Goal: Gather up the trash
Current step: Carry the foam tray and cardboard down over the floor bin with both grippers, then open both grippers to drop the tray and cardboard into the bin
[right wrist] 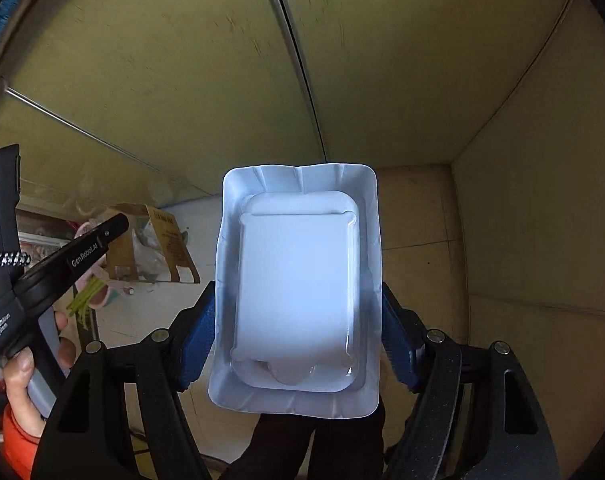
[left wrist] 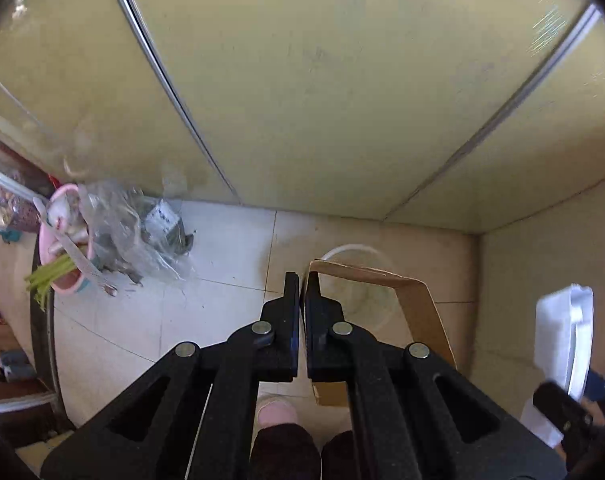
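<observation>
My left gripper is shut on a brown cardboard sleeve, which loops out to the right of the fingers. In the right wrist view the same gripper shows at the left with the printed sleeve hanging from its tip. My right gripper is shut on a white paper tray with a clear plastic tray nested inside; the blue pads press on both long sides. Both grippers point steeply down at the tiled floor. A round translucent container stands on the floor below the sleeve.
Yellow cabinet doors rise just ahead and a wall closes the right side. On the floor at the left lie a pink basin with green stalks and a crumpled clear plastic bag. A person's slippered foot is below.
</observation>
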Demonstrator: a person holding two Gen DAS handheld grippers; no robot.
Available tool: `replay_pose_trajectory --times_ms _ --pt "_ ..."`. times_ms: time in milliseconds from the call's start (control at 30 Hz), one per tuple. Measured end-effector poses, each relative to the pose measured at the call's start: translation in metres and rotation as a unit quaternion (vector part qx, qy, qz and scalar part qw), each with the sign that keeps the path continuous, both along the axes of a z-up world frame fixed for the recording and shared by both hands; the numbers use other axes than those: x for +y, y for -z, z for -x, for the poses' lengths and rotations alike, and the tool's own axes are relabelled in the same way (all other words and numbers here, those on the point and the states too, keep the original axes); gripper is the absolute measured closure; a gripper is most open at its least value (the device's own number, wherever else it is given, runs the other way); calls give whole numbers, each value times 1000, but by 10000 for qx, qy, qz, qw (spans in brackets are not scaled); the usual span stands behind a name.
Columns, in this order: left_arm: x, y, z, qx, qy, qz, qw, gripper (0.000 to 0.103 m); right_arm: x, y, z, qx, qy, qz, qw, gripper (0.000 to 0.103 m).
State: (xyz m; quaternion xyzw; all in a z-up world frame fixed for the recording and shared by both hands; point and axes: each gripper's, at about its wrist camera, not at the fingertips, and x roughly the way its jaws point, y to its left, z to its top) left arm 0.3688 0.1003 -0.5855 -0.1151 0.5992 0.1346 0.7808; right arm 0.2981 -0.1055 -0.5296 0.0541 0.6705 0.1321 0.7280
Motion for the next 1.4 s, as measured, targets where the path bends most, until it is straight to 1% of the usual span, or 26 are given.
replay_pose_trajectory --times_ms 133,200,300,433,500,533,600,733,833,933,967,1000,1067,1233,1400 --pt "4 77 -8 162 -171 83 9997 102 3 77 -9 254 -111 -20 9996 32" --pt "3 112 -10 227 -176 136 9995 102 8 113 -13 343 -184 -33 9992 32" --pt "1 160 -13 374 -131 157 9991 102 16 159 -21 457 -274 -68 9986 32" --pt "-6 212 -14 559 14 239 9981 102 29 204 -35 701 -504 -221 9960 32" --pt "-9 234 -14 647 120 238 9975 102 33 220 -40 792 -637 -259 9945 32" --pt "-15 242 -15 683 161 230 9973 102 39 221 -49 839 -694 -277 9937 31" --pt "-19 257 -15 744 207 241 9967 102 43 232 -51 917 -854 -272 9917 31" --pt "-22 275 -17 699 268 374 9965 102 39 245 -53 926 -1104 -330 9890 29" --pt "-27 285 -21 649 376 541 9957 97 39 244 -55 902 -1211 -372 9878 29" --pt "-31 289 -24 652 502 663 9944 77 35 246 -58 897 -1226 -396 9876 29" --pt "-34 290 -25 677 530 668 9940 64 34 245 -59 900 -1224 -404 9876 29" --pt "-36 289 -26 700 541 637 9940 56 33 244 -58 911 -1216 -405 9876 27" --pt "-39 288 -27 691 536 566 9946 55 32 247 -58 948 -1194 -408 9875 27" --pt "-35 278 -24 665 460 539 9953 55 42 248 -59 925 -1235 -340 9874 26" --pt "-32 254 -14 586 444 455 9963 55 42 231 -58 822 -1177 -414 9888 26"
